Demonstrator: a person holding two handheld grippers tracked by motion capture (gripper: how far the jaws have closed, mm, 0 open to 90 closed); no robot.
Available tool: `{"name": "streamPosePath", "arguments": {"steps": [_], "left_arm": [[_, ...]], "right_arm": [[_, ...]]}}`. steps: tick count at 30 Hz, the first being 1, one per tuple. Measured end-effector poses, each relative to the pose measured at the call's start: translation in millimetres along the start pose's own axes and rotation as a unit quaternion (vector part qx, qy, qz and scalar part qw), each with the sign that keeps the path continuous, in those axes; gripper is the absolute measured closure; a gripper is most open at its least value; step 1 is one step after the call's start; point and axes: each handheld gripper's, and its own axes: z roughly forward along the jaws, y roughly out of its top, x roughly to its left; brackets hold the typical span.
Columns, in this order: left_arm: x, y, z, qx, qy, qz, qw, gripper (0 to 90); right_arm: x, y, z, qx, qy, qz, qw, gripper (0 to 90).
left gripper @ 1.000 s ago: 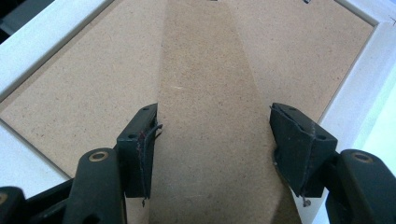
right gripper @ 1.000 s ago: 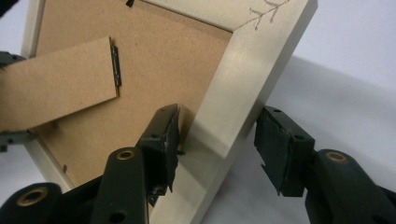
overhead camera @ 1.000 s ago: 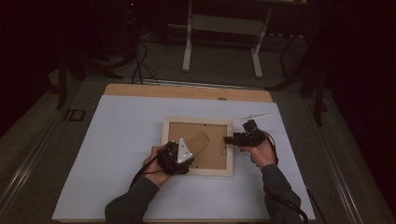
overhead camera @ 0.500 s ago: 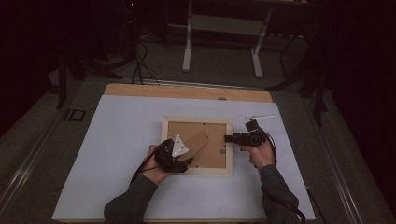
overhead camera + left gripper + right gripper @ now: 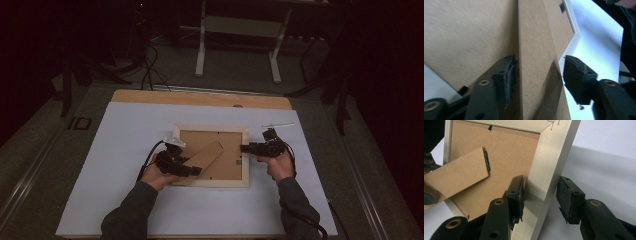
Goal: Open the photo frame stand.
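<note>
Jaws of two grippers work one picture frame point(image 5: 212, 155) lying back-up on the worktop point(image 5: 125, 150).

Left gripper point(image 5: 192, 171), at the frame's lower left, has its jaws astride the hinged easel stand point(image 5: 205, 155); they have just been closing, one pad against the stand's edge, the other clear of it. Right gripper point(image 5: 243, 148) straddles the frame's pale right rail point(image 5: 549, 177), one pad touching, the other apart. High view adds a white strip point(image 5: 278, 125) beyond the right hand; the right gripper view shows the stand's dark hinge point(image 5: 487, 160).
</note>
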Motion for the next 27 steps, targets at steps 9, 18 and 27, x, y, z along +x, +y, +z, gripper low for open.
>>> {"name": "streamPosePath", "arguments": {"steps": [9,18,27], "left_arm": [[-6.9,3.4,1.0,0.015,0.012,0.029,0.9994,53.5],[-14.0,9.3,2.1,0.013,0.041,0.052,0.9977,54.2],[-17.5,14.8,1.9,0.008,0.030,0.064,0.9975,61.8]], "right_arm": [[1.9,0.3,-1.1,-0.003,-0.002,-0.008,1.0000,57.3],[5.4,4.3,-6.3,-0.013,-0.019,-0.022,0.9995,57.7],[9.5,7.2,-14.1,-0.038,-0.031,-0.035,0.9982,59.2]]}}
